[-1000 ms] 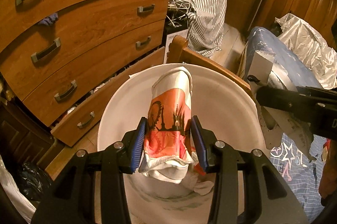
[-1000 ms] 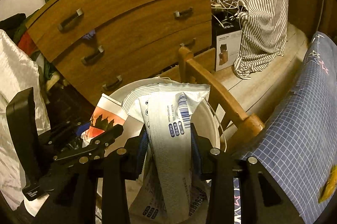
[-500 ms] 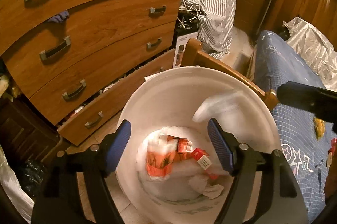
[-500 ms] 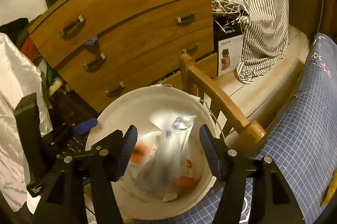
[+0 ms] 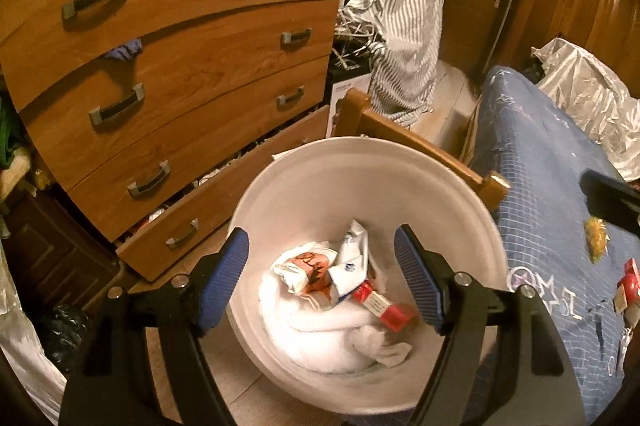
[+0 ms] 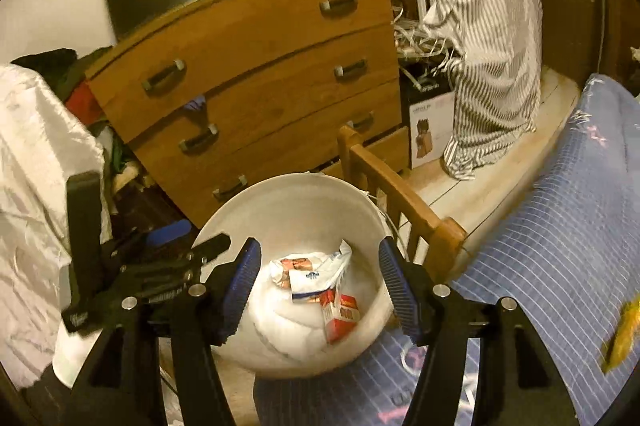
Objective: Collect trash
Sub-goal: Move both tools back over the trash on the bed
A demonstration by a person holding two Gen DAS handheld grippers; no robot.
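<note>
Left wrist view: both wrappers (image 5: 340,272) now lie in bin (image 5: 460,194), jaws spread.

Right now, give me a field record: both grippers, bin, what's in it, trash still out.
left gripper: open, empty, above the bin
right gripper: open, empty, above the bin
white bin: on the floor between the wooden dresser and the blue bedspread
bin contents: orange-print wrapper, white-and-blue wrapper, red-and-white carton, on crumpled white material
trash still out: yellow wrapper on the bedspread
</note>
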